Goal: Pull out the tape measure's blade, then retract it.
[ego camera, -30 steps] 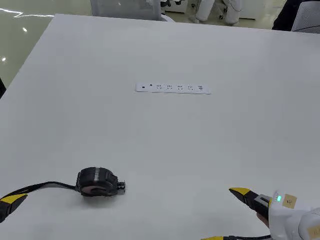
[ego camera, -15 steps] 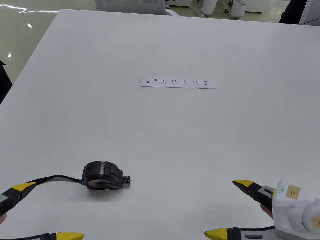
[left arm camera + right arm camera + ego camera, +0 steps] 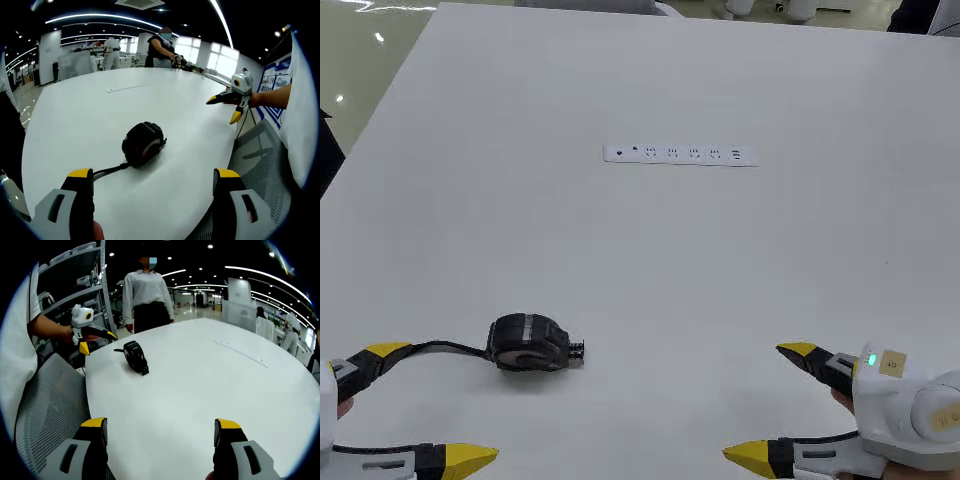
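Tape measure [image 3: 528, 343] on white table [image 3: 670, 260], power strip [image 3: 680, 154] beyond; left gripper [image 3: 435, 402], right gripper [image 3: 769, 401], jaws apart; bright office [image 3: 200, 295]

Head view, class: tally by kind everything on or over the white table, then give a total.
Black round tape measure: 1
White flat power strip: 1
Yellow-tipped grippers: 2, left gripper and right gripper
Total: 4

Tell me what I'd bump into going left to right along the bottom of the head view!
First the left yellow-tipped gripper → then the round black tape measure with its black strap → last the right yellow-tipped gripper.
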Demonstrator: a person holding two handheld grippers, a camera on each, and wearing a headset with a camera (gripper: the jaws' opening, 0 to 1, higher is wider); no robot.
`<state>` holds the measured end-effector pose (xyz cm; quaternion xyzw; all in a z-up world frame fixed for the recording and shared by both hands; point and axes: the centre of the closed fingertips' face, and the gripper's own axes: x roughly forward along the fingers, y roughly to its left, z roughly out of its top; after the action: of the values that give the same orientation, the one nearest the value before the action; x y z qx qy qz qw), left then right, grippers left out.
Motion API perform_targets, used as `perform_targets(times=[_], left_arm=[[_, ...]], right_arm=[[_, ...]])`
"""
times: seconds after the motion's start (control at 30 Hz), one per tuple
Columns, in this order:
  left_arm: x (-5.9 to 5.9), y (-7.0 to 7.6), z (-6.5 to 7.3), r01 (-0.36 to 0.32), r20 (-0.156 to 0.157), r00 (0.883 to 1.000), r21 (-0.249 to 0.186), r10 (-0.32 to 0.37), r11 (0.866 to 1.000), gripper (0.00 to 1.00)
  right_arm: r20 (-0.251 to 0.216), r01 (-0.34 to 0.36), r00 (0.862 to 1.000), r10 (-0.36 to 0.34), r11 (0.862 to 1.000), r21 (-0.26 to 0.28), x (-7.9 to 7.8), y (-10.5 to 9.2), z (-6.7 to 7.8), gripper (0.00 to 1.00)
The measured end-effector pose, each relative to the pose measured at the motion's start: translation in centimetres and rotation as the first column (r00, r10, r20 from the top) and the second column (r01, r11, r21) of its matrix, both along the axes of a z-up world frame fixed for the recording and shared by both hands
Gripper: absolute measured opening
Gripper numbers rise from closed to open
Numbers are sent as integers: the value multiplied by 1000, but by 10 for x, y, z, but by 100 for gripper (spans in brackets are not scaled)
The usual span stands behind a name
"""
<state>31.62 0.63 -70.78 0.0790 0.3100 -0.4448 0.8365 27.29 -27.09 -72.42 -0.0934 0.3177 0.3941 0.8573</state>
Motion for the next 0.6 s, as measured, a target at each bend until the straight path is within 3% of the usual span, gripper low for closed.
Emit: perform_targets(times=[0.6], left_arm=[[17,-8,-17,129,-21,992,67,-127,989,95]], right_arm=[[-15,-110,994,109,994,-7,20,28,-10,89]])
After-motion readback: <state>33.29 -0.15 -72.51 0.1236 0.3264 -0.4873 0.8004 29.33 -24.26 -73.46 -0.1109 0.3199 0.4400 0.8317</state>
